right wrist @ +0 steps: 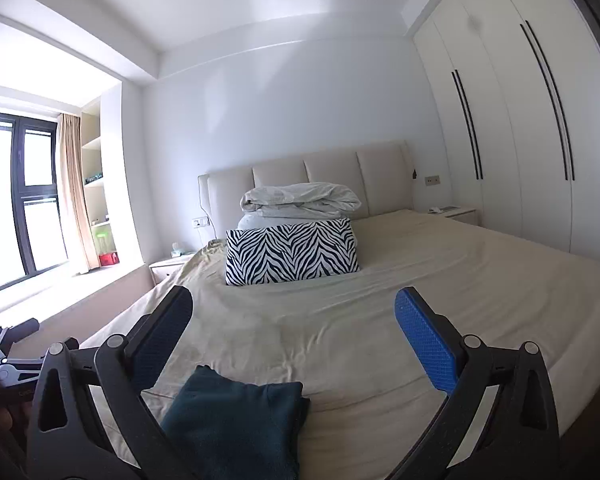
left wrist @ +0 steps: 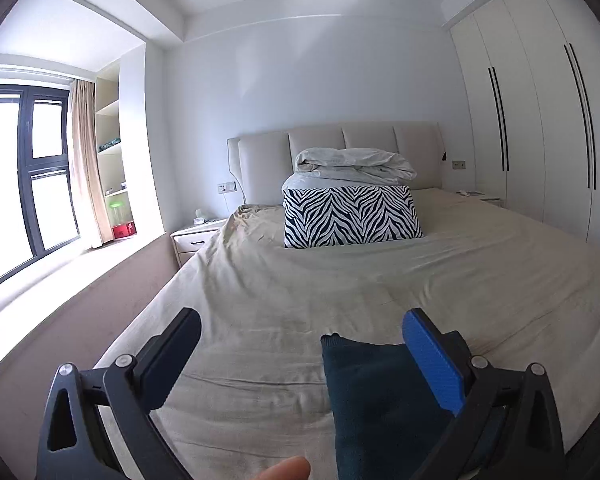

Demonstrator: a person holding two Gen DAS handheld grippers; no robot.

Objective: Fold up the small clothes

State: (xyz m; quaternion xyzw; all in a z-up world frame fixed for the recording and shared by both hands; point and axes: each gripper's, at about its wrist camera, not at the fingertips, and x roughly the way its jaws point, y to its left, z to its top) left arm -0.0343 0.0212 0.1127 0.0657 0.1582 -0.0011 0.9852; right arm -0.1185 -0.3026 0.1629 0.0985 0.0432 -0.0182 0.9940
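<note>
- Left gripper and right gripper — both wide open, holding nothing.
- Dark teal garment — lies folded on the bed sheet, near its foot edge.
- Advice: pinch two corners together, lift evenly, keep edges aligned.

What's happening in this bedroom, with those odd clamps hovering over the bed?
A person is holding two hand-held tongs over a wide bed with a beige sheet, working on folding small clothes. Both the left tongs and the right tongs are open and gripping nothing. A dark teal knitted garment lies on the sheet near the foot of the bed, looking already folded. Farther up sit a zebra-striped cushion and a bundled white duvet.
</note>
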